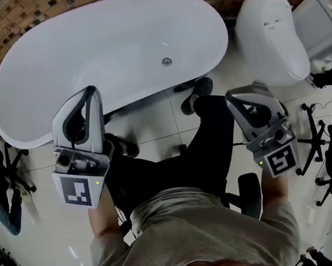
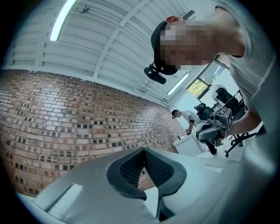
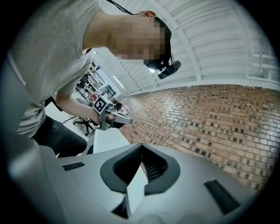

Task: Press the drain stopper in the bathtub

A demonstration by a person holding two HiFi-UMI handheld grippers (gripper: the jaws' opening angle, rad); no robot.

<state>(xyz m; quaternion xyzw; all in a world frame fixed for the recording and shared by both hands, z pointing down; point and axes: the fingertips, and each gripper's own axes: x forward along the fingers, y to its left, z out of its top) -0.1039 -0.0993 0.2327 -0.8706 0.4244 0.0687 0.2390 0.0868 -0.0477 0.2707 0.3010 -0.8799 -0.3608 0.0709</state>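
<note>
The white oval bathtub [image 1: 43,83] fills the upper part of the head view. Its round metal drain stopper [image 1: 167,61] sits in the tub floor towards the right end. My left gripper [image 1: 91,91] hovers over the tub's near rim, well left of the stopper, jaws together and nothing held. My right gripper [image 1: 237,96] hangs outside the tub, right of and below the stopper, also shut and empty. Both gripper views point up at the brick wall: the left gripper [image 2: 143,151] and the right gripper [image 3: 141,149] each show jaw tips touching. Neither of those views shows the stopper.
A white toilet [image 1: 268,36] stands right of the tub. My dark trouser legs and shoes [image 1: 200,90] are by the tub's near side. Office chair bases [image 1: 316,134] stand at right, another chair [image 1: 13,169] at left. A brick wall [image 1: 18,15] runs behind.
</note>
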